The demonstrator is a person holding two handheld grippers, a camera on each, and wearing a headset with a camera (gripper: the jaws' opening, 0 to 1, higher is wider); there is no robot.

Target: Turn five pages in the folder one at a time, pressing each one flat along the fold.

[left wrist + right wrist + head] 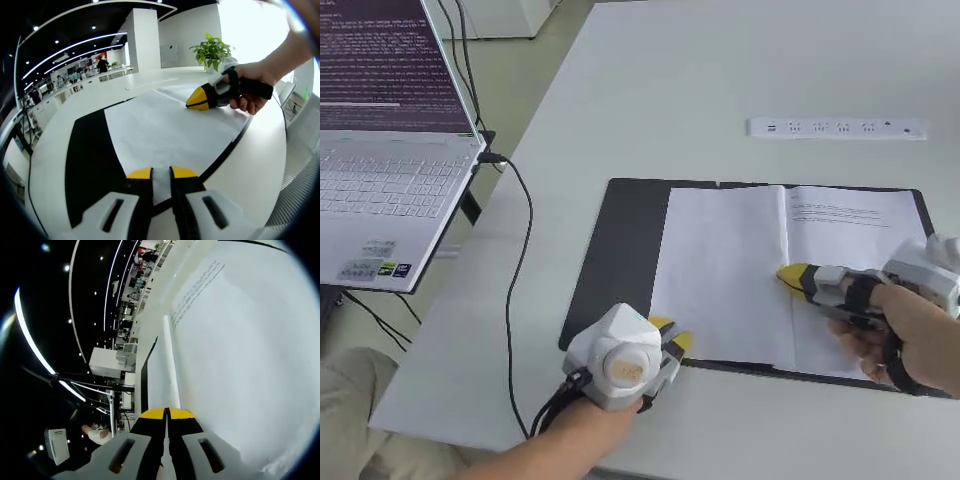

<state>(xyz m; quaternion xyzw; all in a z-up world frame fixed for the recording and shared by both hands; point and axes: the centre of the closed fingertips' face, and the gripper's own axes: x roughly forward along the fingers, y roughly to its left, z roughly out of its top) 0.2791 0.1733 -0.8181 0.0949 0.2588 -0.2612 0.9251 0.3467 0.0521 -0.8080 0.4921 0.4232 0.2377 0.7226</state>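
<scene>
Left hand-held gripper [162, 173]: jaws a sliver apart, holding nothing, tips at the folder [90, 160] edge.
Right hand-held gripper [166, 413]: jaws closed, empty, pressing the fold [170, 357] just ahead.

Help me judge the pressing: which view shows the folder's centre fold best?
The head view: the fold runs full length down the open folder, with the right gripper on it. The right gripper view gives a close stretch ahead of its shut jaws; the left gripper view has it distant and foreshortened.
</scene>
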